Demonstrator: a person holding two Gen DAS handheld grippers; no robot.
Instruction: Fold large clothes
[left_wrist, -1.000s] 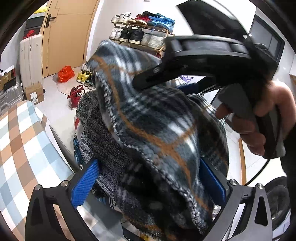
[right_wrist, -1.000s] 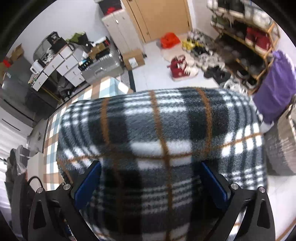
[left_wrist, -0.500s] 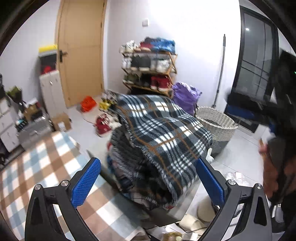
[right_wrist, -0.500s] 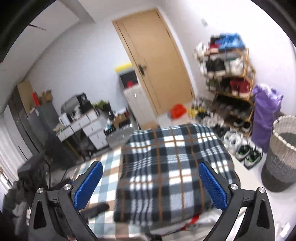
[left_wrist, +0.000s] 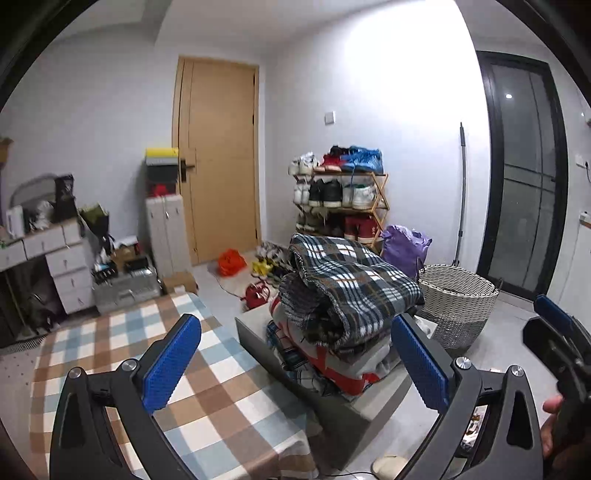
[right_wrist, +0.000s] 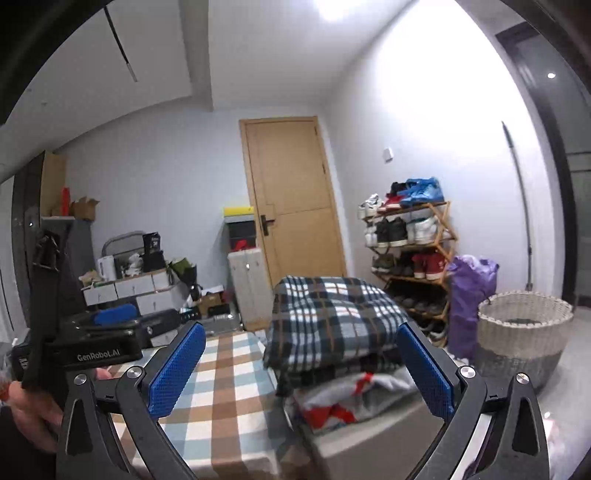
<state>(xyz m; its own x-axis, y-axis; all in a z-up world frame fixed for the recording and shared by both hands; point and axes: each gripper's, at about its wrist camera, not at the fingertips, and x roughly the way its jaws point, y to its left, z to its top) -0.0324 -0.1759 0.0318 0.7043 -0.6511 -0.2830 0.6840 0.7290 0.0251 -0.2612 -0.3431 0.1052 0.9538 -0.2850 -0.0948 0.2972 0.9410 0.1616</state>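
A folded dark plaid fleece garment (left_wrist: 351, 288) lies on top of a stack of folded clothes (left_wrist: 325, 362) on a grey stand beside the checked table. It also shows in the right wrist view (right_wrist: 332, 321). My left gripper (left_wrist: 295, 362) is open and empty, held back from the stack. My right gripper (right_wrist: 301, 365) is open and empty, also back from the stack. The right gripper shows at the right edge of the left wrist view (left_wrist: 554, 332). The left gripper shows at the left of the right wrist view (right_wrist: 96, 339).
A table with a brown, blue and white checked cloth (left_wrist: 147, 369) is at the lower left. A woven laundry basket (left_wrist: 458, 299) and a purple bag (left_wrist: 404, 247) stand on the floor at right. A shoe rack (left_wrist: 340, 199), door and drawers line the back wall.
Both grippers let go of the plaid garment, which now rests on the stack. Both have pulled back and up from it, so the whole room shows.
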